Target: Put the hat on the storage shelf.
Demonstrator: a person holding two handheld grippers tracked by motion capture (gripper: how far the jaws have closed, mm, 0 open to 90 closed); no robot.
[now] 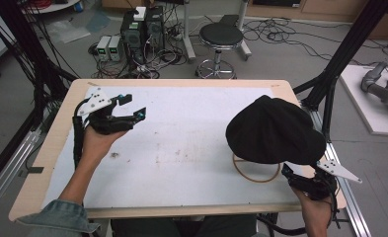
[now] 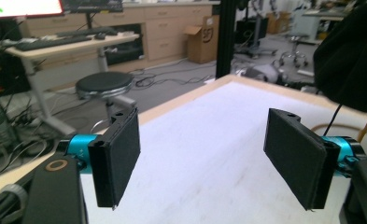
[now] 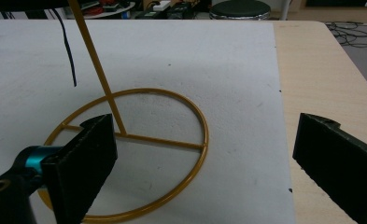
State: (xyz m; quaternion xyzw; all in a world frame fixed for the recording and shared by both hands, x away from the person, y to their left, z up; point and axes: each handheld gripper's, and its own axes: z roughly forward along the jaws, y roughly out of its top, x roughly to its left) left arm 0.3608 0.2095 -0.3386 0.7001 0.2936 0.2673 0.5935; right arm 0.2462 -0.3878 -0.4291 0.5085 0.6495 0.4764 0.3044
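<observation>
Two grippers are at the desk (image 1: 58,163), one in each hand. Nearest, at about 5 o'clock in the high view, the right gripper (image 1: 291,175) sits at the desk's front edge, held by the right hand (image 1: 316,207). In the right gripper view its jaws stand wide apart with nothing between them, and one yellow wire stand (image 3: 139,140) lies just ahead: a single ring base crossed by one bar, with one thin rod rising from the bar's middle. One black cord (image 3: 68,46) hangs down beside the rod, clear of the mat.

On top of that stand, at about 3 o'clock in the high view, rests one black cap (image 1: 273,131), covering the rod; only the near arc of the ring (image 1: 255,177) shows beneath it. The cap and stand are just ahead of the right gripper and not touched by it.

At about 10 o'clock, well apart from the cap, the left gripper (image 1: 135,106) is raised above the white mat (image 1: 181,148) in the left hand (image 1: 100,140). In the left gripper view its jaws are also spread wide and hold nothing; the cap's dark edge (image 2: 349,56) shows at that view's upper right.

Beyond the desk, at 12 o'clock on the floor, stand one round black stool (image 1: 221,37) and a cluster of electronic boxes (image 1: 142,29) among loose cables.
</observation>
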